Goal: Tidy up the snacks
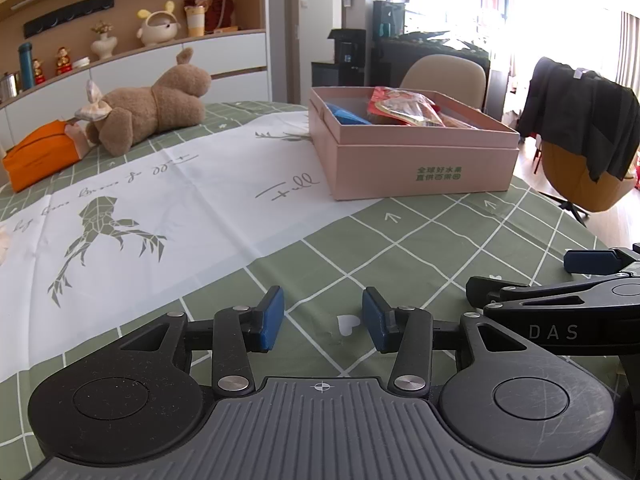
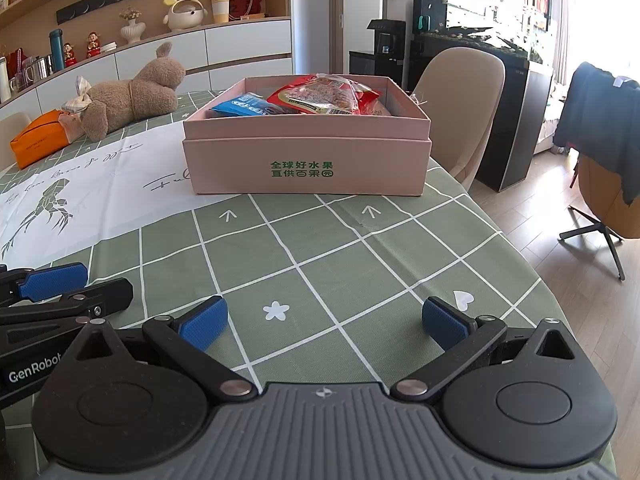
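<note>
A pink box (image 2: 308, 160) with green lettering stands on the checked tablecloth, seen in both views (image 1: 420, 160). Inside it lie a red snack bag (image 2: 320, 94) and a blue snack packet (image 2: 244, 106); the same red bag (image 1: 404, 106) and blue packet (image 1: 346, 116) show in the left wrist view. My left gripper (image 1: 323, 322) rests low over the cloth, open, with nothing between its blue pads. My right gripper (image 2: 324, 322) stands wide open over bare cloth, well short of the box. Each gripper shows at the other view's edge.
A brown plush toy (image 1: 156, 112) and an orange pouch (image 1: 40, 156) lie at the table's far left. A beige chair (image 2: 460, 92) stands behind the box. To the right, past the table's edge, stands a chair draped with dark clothes (image 2: 600, 120).
</note>
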Available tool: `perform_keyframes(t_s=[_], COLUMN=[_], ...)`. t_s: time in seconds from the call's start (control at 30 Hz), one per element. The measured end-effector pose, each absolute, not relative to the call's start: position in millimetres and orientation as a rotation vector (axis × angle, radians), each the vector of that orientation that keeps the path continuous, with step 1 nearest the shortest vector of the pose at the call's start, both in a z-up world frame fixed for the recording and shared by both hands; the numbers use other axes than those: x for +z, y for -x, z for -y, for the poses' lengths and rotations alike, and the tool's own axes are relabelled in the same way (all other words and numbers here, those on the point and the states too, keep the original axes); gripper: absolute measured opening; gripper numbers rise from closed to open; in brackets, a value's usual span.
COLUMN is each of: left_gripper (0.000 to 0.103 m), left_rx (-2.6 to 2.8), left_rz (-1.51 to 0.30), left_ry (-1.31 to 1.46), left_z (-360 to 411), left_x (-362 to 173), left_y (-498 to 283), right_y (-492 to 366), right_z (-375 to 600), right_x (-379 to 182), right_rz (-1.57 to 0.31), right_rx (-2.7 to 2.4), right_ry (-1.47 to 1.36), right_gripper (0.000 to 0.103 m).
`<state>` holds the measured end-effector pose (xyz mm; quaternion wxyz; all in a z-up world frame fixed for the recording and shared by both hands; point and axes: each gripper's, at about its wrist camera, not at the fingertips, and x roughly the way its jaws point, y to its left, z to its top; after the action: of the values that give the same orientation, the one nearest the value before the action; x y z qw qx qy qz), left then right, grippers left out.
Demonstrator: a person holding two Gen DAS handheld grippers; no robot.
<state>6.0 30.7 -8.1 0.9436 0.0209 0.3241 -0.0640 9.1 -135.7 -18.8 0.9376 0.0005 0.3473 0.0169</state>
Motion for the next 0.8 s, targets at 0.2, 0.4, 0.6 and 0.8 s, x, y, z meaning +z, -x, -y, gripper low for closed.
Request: perform_keyframes(t_s=[0.2, 0.4, 0.6, 0.8], left_gripper=[0.049, 0.049, 0.049, 0.048], left_rx=[-0.132, -0.132, -0.133, -0.135], left_rz=[-0.661, -0.661, -0.661, -0.660], left_ry=[-0.038, -0.038, -0.038, -0.037], left_z=[-31.5, -31.4, -31.5, -31.4], left_x=[-8.1, -8.1, -8.1, -8.3], left_y=[-5.7, -5.9, -6.0, -5.9], right_y=[-9.1, -9.2, -8.9, -9.1], right_z=[135.6, 135.6, 135.6, 135.3], right_x=[-18.8, -18.8, -18.7, -18.8], right_rz=[-0.709, -0.709, -0.709, -0.709], right_rx=[0.034, 0.034, 0.034, 0.033], right_ry=[-0.001, -0.001, -0.001, 0.000], right_gripper=[0.103, 0.103, 0.103, 0.103])
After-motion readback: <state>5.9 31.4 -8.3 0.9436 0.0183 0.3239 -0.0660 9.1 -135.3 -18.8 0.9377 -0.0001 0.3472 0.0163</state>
